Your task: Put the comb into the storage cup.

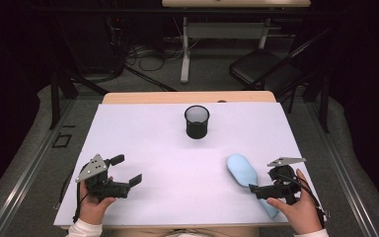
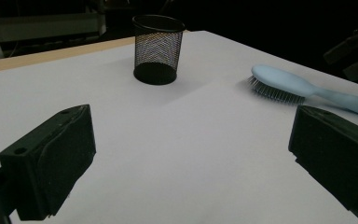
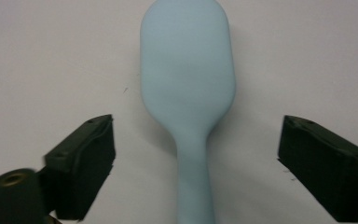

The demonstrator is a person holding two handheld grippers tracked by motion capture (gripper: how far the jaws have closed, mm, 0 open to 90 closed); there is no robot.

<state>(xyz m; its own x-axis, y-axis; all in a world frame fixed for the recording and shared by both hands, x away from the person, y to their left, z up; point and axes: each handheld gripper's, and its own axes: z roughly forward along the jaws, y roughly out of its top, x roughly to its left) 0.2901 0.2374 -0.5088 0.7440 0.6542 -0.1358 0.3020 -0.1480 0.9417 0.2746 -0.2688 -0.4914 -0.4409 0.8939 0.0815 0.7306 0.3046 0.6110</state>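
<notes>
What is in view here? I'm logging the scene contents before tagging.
hairbrush: one, light blue, bristles down on the table's right side, handle between the right gripper's open jaws
mesh cup: one, black, upright, far centre of the table
table: one, white top, wooden far edge
folding chair: one, black, on the floor beyond the table
left gripper: one, black, open, near left
right gripper: one, black, open, near right
hands: two, one holding each gripper

Left hand-held gripper (image 1: 127, 169) jaws wide, right hand-held gripper (image 1: 260, 189) jaws spread — both held low, pointing inward
</notes>
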